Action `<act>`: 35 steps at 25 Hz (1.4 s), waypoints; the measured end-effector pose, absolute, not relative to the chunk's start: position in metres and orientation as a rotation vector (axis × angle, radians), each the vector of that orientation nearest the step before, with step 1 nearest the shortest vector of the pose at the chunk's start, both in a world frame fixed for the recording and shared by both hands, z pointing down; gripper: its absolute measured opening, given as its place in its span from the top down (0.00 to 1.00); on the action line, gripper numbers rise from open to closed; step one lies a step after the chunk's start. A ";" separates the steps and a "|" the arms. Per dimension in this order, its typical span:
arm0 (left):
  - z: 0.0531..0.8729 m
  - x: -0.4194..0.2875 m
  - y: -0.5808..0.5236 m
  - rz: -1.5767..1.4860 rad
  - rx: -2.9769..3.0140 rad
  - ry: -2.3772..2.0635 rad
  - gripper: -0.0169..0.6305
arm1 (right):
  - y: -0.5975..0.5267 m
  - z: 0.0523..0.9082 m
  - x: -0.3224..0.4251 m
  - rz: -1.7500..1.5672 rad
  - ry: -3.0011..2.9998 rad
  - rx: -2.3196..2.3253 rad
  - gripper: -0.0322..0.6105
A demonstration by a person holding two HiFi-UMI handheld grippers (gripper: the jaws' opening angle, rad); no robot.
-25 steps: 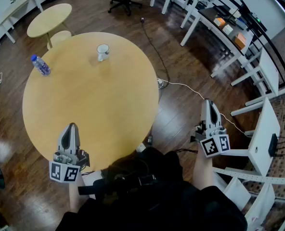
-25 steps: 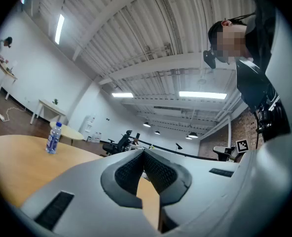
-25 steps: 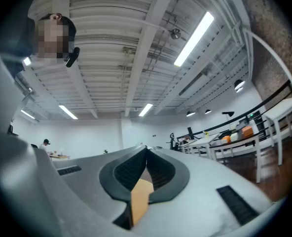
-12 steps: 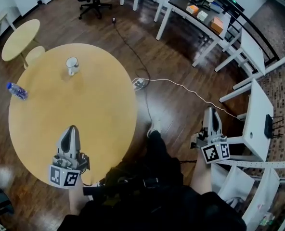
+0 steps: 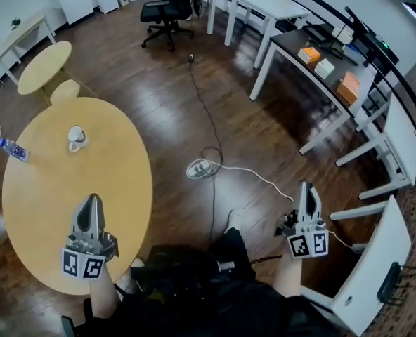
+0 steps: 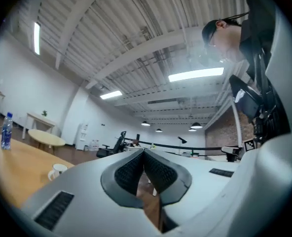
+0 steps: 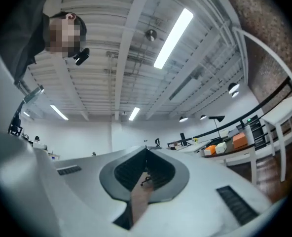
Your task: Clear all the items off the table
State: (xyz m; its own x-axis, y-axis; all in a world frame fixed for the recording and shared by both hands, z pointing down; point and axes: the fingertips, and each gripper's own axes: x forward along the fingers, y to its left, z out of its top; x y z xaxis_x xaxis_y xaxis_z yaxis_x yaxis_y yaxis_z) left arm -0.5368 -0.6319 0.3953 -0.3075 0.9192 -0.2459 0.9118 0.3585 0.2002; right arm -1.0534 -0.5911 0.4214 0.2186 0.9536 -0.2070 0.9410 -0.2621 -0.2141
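White mug (image 5: 75, 138) near far edge of round counter (image 5: 46, 209), apparently a water bottle (image 5: 13, 149) at its left edge, left hand-held gripper (image 5: 92, 201) and right hand-held gripper (image 5: 306, 187) closed, empty.

We see a round tabletop (image 5: 46, 209) of pale wood with a smooth, matt face, standing on a floor (image 5: 194, 111) of dark wood planks glossy enough to throw back the lights. On it the mug (image 5: 75, 138) looks like shiny white ceramic and the bottle (image 5: 13, 150) like clear plastic. The left tool (image 5: 92, 201) and right tool (image 5: 306, 188) have smooth, matt grey plastic shells, and their dark pads (image 6: 128, 172) are finely ribbed.
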 end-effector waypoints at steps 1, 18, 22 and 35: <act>0.391 -0.557 -0.618 0.067 1.658 2.236 0.97 | -0.569 0.414 -1.073 0.409 -1.846 -2.453 0.94; 0.344 -0.710 -0.443 0.004 1.768 2.085 0.97 | -0.332 0.359 -1.045 0.182 -1.141 -2.876 0.83; 0.352 -0.673 -0.402 0.008 1.764 2.061 0.97 | -0.298 0.344 -0.988 0.256 -1.060 -2.902 0.83; 0.344 -0.506 -0.372 -0.040 1.928 1.842 0.97 | -0.171 0.333 -0.818 0.213 -0.832 -2.960 0.83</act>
